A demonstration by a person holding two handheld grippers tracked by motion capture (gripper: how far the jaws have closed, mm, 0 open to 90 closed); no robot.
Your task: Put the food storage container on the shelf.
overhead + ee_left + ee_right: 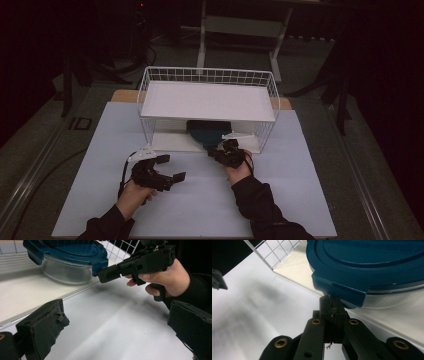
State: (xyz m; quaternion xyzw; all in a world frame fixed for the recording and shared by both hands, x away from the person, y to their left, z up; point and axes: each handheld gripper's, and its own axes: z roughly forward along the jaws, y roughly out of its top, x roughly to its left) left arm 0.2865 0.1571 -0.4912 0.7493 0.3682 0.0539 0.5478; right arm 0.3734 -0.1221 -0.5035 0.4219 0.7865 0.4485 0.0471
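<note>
Container [207,133], clear with blue lid, sits on lower shelf of white wire rack [150,90] at tabletop's [300,200] 12 o'clock. Right gripper [229,148]: jaws closed, tips touching lid's front latch. Left gripper [170,168]: jaws wide, empty, at 7 o'clock.

Counter [200,200]: pale lavender-white, plain. Basket [150,90]: white wire, square grid; white shelf [207,100] on top, cream board [297,270] below. Container [67,271]: clear body, dark teal-blue lid [75,250]. Left tool [168,167] and right tool [222,150]: matte black, each with a white plate on top; right tool's links carry brass-coloured rivets [316,321]. Sleeves [260,200]: black. Floor [35,145]: grey-green.
</note>
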